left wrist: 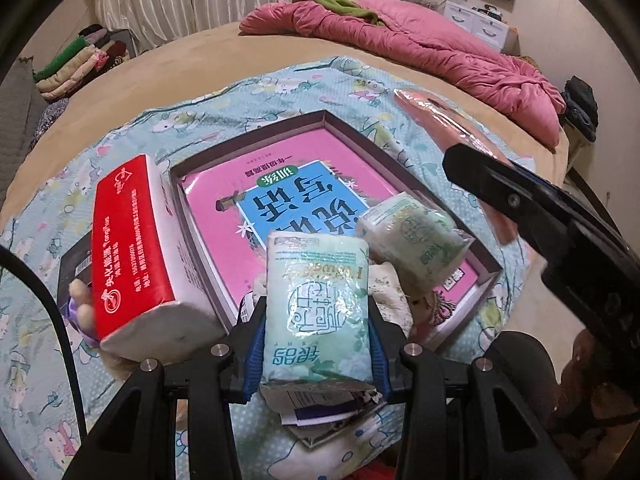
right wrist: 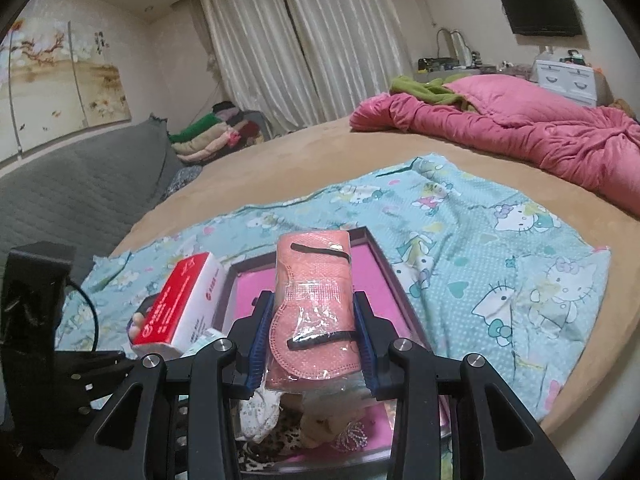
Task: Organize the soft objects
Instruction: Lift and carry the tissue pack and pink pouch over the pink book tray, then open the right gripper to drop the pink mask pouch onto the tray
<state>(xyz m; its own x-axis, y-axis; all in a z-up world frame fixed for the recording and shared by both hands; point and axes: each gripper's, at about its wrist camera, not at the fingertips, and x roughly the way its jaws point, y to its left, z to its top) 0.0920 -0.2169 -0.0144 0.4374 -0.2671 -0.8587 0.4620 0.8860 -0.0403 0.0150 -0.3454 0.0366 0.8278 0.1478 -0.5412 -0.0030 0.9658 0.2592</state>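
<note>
My left gripper [left wrist: 318,320] is shut on a pale green tissue pack [left wrist: 318,304], held upright over the near end of a shallow box [left wrist: 256,130]. The box has a pink book inside it. A second green tissue pack [left wrist: 412,228] lies in the box to the right. A red and white tissue pack [left wrist: 136,248] leans at the box's left side. My right gripper [right wrist: 313,308] is shut on a pink face-mask packet [right wrist: 314,292] above the box [right wrist: 380,264]. The left wrist view shows that gripper's black body [left wrist: 540,208] at the right, with the mask packet [left wrist: 452,128] beyond it.
The box rests on a blue cartoon-print sheet [right wrist: 500,248] spread over a tan bed. A white cloth [right wrist: 260,416] and a leopard-print item [right wrist: 288,444] lie at the box's near end. A pink quilt [right wrist: 520,128] lies at the back right, folded clothes [right wrist: 208,136] at the back left.
</note>
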